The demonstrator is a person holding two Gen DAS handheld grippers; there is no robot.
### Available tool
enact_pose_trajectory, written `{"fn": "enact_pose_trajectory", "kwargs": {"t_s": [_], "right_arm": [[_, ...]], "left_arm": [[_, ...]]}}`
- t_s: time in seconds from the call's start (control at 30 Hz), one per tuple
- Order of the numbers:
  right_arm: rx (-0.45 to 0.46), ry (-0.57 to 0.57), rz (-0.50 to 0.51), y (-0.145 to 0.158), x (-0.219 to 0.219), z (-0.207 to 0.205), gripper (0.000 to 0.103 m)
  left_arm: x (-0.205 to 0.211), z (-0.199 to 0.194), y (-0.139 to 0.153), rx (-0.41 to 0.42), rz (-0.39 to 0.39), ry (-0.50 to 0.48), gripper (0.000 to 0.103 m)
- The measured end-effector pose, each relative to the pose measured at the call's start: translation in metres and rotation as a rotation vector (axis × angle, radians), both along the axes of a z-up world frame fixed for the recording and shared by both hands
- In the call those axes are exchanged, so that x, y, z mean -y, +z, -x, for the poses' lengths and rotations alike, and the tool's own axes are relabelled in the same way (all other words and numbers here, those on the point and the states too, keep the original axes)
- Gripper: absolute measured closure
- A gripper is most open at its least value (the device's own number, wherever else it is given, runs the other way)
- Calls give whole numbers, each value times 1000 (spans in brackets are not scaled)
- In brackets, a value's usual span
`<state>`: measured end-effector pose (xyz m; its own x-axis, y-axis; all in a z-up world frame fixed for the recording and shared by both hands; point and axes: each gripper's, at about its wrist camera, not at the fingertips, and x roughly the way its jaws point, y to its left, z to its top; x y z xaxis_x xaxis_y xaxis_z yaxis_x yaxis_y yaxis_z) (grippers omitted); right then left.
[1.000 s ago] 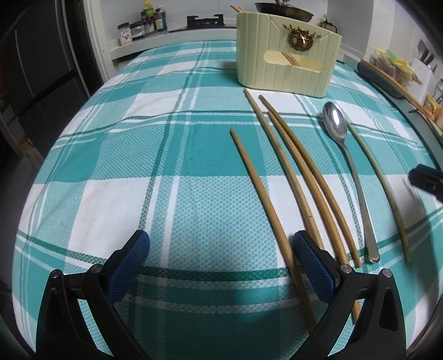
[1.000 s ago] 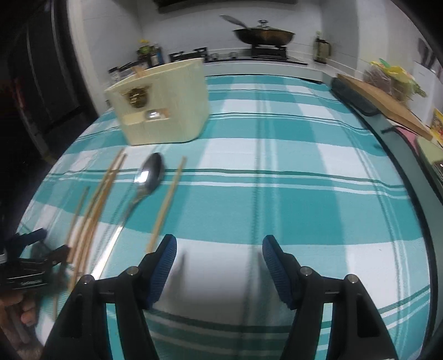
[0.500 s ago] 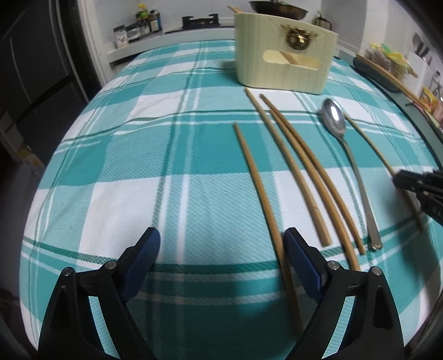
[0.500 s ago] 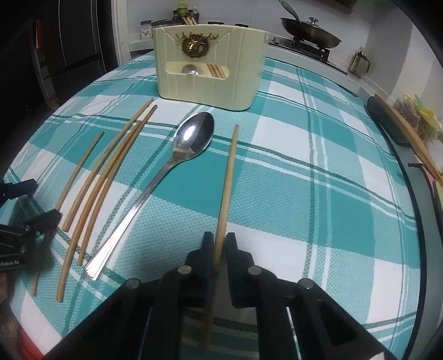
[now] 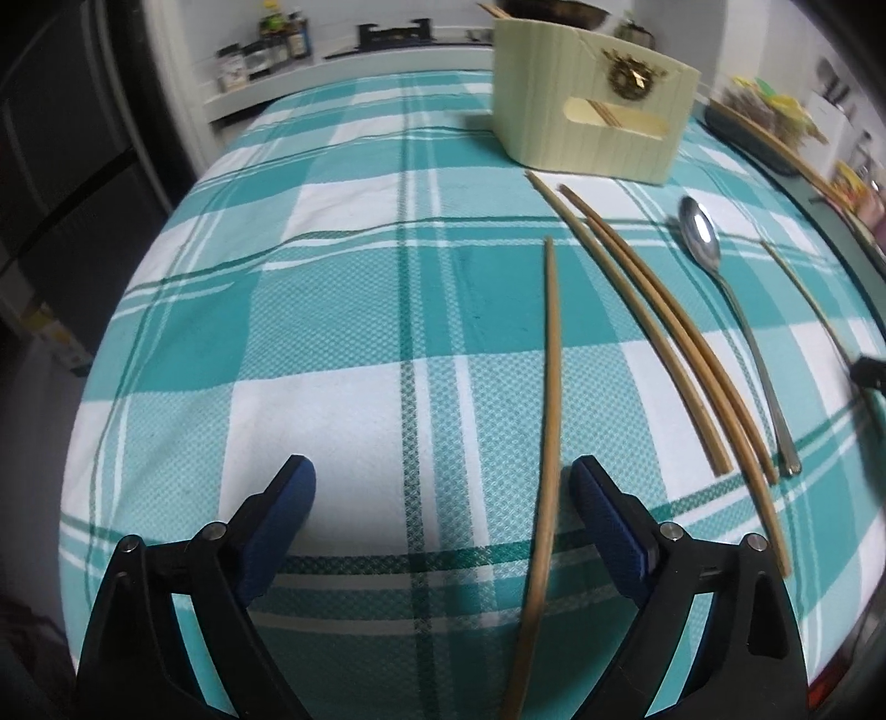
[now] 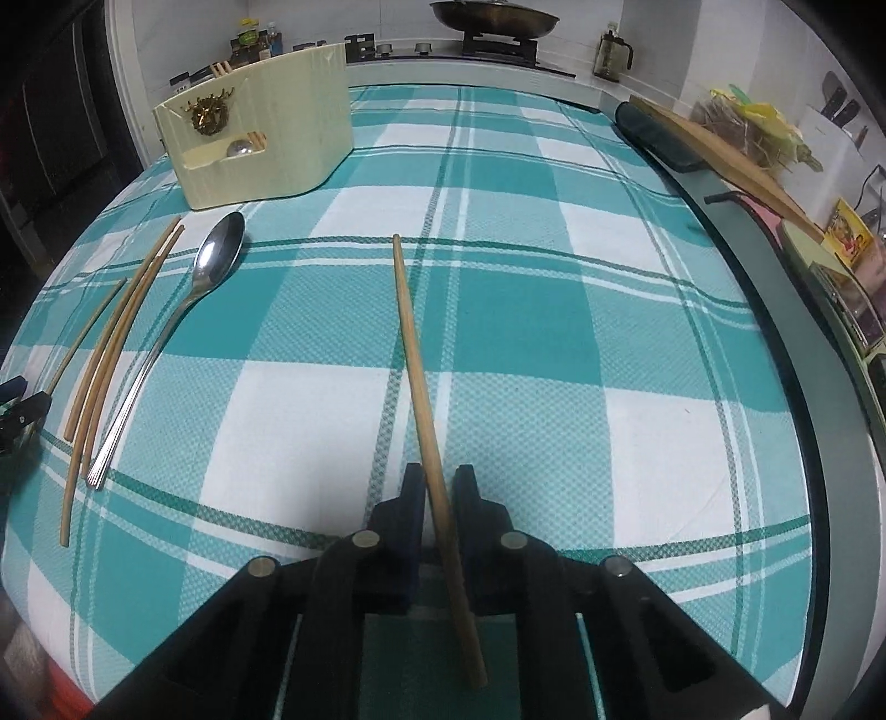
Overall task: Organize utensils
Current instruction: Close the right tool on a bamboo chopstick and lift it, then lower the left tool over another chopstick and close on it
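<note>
A cream utensil holder (image 5: 592,122) (image 6: 260,149) stands at the far end of the checked tablecloth. It holds chopsticks and a spoon. My left gripper (image 5: 440,476) is open, and the leftmost bamboo chopstick (image 5: 551,387) lies on the cloth between its fingers, close to the right one. Beside it lie three more chopsticks (image 5: 664,343) (image 6: 111,354) and a metal spoon (image 5: 736,310) (image 6: 183,310). My right gripper (image 6: 439,482) straddles a lone chopstick (image 6: 412,343). Its jaws are opening, with thin gaps showing on both sides of the stick.
A dark mat and a wooden board (image 6: 720,149) lie along the table's right edge, with packets and clutter beyond. A stove with a pan (image 6: 493,19) and jars stand on the counter behind. The teal and white cloth (image 6: 554,310) to the right of the lone chopstick is bare.
The right gripper swung over to the lone chopstick and shut on it, and its jaws now stand slightly apart. The left gripper shifted right, so the leftmost chopstick now lies between its fingers.
</note>
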<state>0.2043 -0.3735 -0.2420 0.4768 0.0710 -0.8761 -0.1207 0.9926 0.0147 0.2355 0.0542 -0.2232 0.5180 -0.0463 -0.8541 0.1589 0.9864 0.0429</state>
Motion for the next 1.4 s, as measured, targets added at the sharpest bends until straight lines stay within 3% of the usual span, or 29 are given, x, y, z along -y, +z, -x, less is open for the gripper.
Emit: {"fn": "enact_pose_trajectory", "kwargs": {"t_s": [0.03, 0.1, 0.23, 0.33, 0.73, 1.0, 1.1, 1.17, 1.27, 1.33, 1.4], "right_arm": [[-1, 18, -4, 2, 0, 1, 62], [-3, 57, 3, 6, -3, 1, 56], [-32, 113, 17, 9, -7, -4, 56], [-34, 139, 43, 4, -10, -10, 56], [0, 189, -5, -5, -2, -18, 51], [-91, 230, 58, -3, -11, -42, 52], [-94, 270, 75, -2, -21, -57, 55], [-101, 268, 50, -1, -26, -74, 61], [-81, 224, 10, 0, -35, -104, 76], [-65, 199, 8, 0, -41, -121, 97], [-28, 166, -30, 9, -42, -126, 97]], "left_arm": [[1, 0, 0, -10, -3, -22, 9], [3, -2, 1, -33, -8, -70, 9], [5, -8, 0, -58, -12, -122, 9], [1, -14, -3, -72, -5, -124, 1], [6, -32, -2, -116, -7, -170, 3], [34, -67, 8, -148, -32, -219, 45], [43, -84, 9, -170, -20, -232, 54], [50, -97, 9, -173, -11, -230, 61], [57, -112, 10, -160, 22, -201, 99], [57, -117, 12, -158, 54, -171, 100], [52, -111, 24, -104, 67, -156, 100]]}}
